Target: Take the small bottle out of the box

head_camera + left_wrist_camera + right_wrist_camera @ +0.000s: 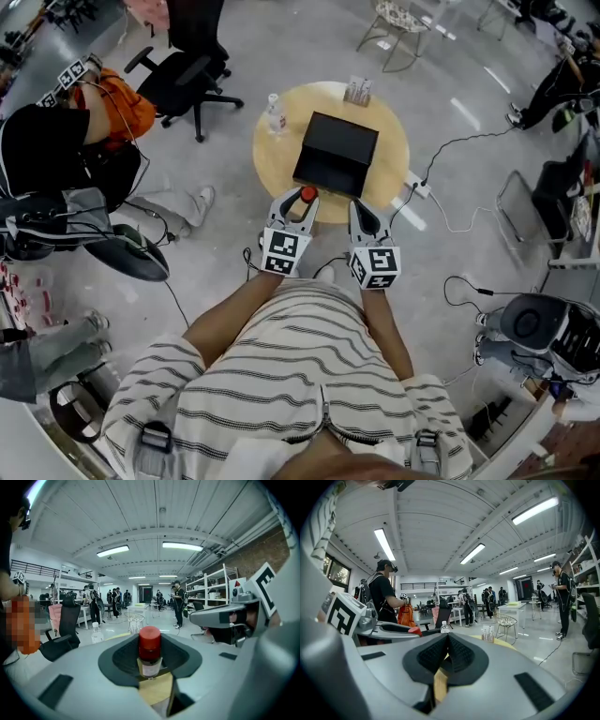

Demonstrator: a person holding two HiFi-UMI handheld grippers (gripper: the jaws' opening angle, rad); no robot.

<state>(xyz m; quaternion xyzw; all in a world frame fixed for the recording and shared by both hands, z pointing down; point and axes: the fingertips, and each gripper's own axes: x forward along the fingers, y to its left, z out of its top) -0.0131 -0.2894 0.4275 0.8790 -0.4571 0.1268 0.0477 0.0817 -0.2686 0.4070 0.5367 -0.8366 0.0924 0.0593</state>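
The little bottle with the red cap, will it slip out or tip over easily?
Probably light: the left gripper alone holds the little bottle upright. Its body looks smooth, so it might slip. It's tall and narrow, so it may tip when set down.

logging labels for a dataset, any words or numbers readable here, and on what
No text can be read in any view.
Small bottle label: print too blurred to read.
Marker cubes: black-and-white square patterns, no letters.
Water bottle label: too small to read.
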